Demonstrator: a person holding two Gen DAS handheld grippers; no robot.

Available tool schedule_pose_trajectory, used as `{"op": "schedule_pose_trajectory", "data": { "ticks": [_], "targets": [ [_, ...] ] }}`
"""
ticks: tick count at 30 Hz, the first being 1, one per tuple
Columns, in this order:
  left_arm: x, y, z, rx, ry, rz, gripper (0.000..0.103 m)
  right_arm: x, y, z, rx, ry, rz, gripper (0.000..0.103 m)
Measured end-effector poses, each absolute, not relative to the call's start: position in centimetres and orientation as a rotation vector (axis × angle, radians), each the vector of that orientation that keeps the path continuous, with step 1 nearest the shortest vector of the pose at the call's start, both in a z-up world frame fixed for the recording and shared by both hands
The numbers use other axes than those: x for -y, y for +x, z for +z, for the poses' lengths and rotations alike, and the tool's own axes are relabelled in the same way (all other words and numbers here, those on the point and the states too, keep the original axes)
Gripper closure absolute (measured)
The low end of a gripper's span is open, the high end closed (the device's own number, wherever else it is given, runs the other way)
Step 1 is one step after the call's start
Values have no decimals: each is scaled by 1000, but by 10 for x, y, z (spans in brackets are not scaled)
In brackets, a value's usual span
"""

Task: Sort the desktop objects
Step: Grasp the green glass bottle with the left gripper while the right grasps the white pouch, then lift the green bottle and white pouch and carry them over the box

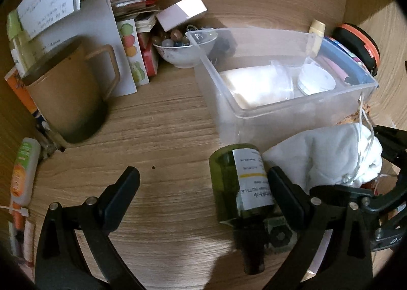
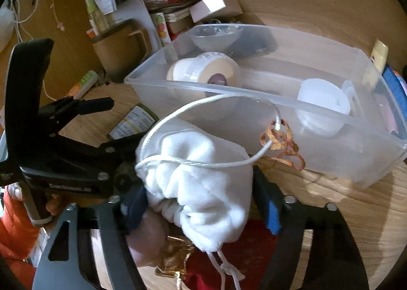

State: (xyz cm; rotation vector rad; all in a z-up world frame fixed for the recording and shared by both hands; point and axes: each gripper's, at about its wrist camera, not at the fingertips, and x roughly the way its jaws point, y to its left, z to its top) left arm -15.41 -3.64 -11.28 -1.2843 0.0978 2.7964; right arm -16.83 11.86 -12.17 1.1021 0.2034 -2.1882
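My right gripper (image 2: 201, 193) is shut on a white drawstring pouch (image 2: 203, 178) and holds it just in front of a clear plastic bin (image 2: 267, 160). The pouch also shows in the left wrist view (image 1: 328, 157). My left gripper (image 1: 203, 183) is open above the wooden desk, its right finger beside a dark green bottle (image 1: 236, 183) lying on its side; the bottle also shows in the right wrist view (image 2: 134, 122). The bin (image 1: 218, 96) holds a white roll (image 2: 203, 69) and a white round lid (image 2: 323, 102).
A brown lidded mug (image 1: 68, 94) stands at the left. A white bowl of beads (image 1: 185, 51), a pale box (image 1: 183, 11) and stacked papers lie behind it. An orange tube (image 1: 23, 173) lies at the left edge. A black-and-orange case (image 1: 358, 46) sits behind the bin.
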Motion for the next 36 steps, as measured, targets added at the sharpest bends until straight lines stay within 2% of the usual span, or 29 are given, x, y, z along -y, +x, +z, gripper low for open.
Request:
{"op": "schedule_pose_trajectory", "data": {
  "ticks": [2, 6, 7, 10, 16, 25, 36],
  "targets": [
    [37, -156, -115, -93, -1300, 2782, 13, -118, -166, -122, -213, 1091, -2194, 39],
    [39, -161, -121, -70, -1359, 2760, 40, -118, -166, -121, -215, 1072, -2192, 50],
    [40, -160, -121, -55, -1360, 2756, 42, -118, -165, -120, -213, 1065, -2194, 56],
    [44, -159, -120, -24, -1357, 2767, 49, -119, -164, -117, -212, 1051, -2199, 63],
    [54, -155, -117, 44, -1348, 2790, 62, -130, -165, -109, -144, 1041, -2238, 68],
    [66, -144, -112, 133, -1316, 2849, 62, -158, -155, -87, -11, 1013, -2263, 69],
    [49, -121, -83, 45, -1229, 2874, 62, -205, -140, -53, 122, 969, -2295, 69]
  ]
}}
